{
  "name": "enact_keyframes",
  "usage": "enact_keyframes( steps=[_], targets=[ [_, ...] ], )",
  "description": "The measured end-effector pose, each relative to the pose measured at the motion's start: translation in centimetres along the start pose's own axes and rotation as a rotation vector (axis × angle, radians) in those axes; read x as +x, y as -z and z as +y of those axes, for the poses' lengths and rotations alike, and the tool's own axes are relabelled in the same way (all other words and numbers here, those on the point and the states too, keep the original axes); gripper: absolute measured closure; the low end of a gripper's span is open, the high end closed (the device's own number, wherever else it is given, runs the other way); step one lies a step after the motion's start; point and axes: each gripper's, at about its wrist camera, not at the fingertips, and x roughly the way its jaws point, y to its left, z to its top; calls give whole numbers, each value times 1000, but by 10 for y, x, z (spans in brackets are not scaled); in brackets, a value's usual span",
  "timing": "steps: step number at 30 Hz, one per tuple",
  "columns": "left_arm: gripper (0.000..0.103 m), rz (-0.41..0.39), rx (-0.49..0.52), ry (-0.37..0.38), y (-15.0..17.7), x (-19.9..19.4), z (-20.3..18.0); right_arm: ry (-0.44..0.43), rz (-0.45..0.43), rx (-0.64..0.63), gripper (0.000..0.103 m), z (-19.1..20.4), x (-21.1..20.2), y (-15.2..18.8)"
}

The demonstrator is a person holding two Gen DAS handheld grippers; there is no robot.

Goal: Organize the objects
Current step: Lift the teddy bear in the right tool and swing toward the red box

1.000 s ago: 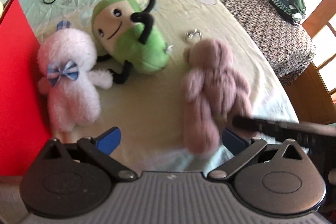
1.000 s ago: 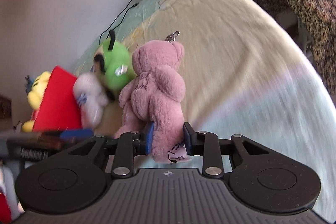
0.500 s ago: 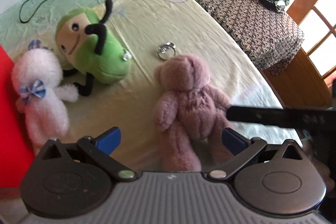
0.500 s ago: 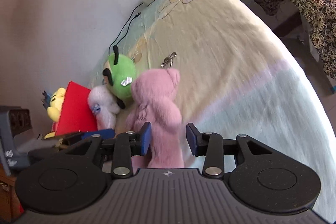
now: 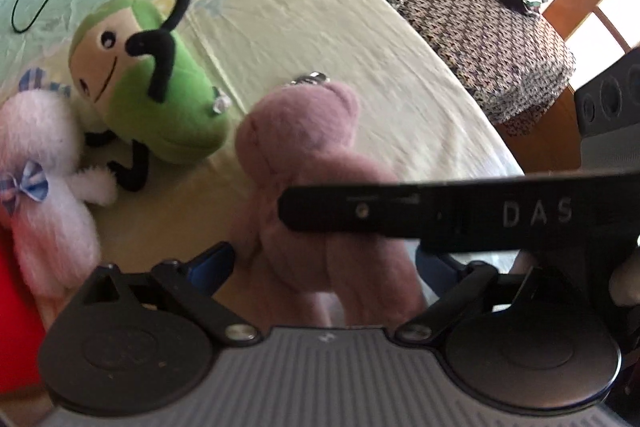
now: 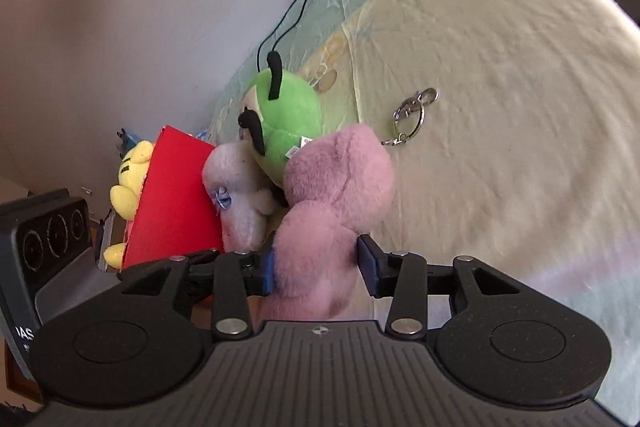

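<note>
The pink teddy bear (image 6: 336, 211) lies on the bed (image 6: 500, 75), which has a pale yellow sheet, and its key ring (image 6: 412, 115) rests on the sheet just beyond its head. The right gripper (image 6: 316, 267) has its fingers on both sides of the bear's lower body; the left pad touches the fur, but a small gap shows at the right pad, so the fingers are open around the bear and have just been opening a little more. The left gripper (image 5: 324, 263) also has the bear (image 5: 304, 163) between its blue fingers, which stand wide apart without touching it, and they have just been closing. To the left of the bear lies a green plush toy (image 5: 152, 95) with black antennae, and beside it a white plush toy (image 5: 44, 179) with a blue bow, next to a red box (image 6: 176, 203). A yellow plush toy (image 6: 132, 179) sits behind the box.
</note>
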Motion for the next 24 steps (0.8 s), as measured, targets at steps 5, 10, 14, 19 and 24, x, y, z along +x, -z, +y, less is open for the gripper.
enact_keyframes(
  steps=[5,10,14,19,24],
  targets=[
    [18,-5,-8,-8,-4,-1,6,-34,12,44,62,-8,1,0],
    [21,-10,28,-25,-1,-2,-3,-25,8,29,63,-4,-3,2],
    [24,-15,37,-19,0,-6,-6,-14,-1,28,63,-2,-9,6],
    [25,-33,69,-28,3,-12,-16,4,-8,-8,63,7,-17,13],
    [29,-68,108,-23,11,-25,-28,21,-10,-78,63,21,-23,19]
  ],
)
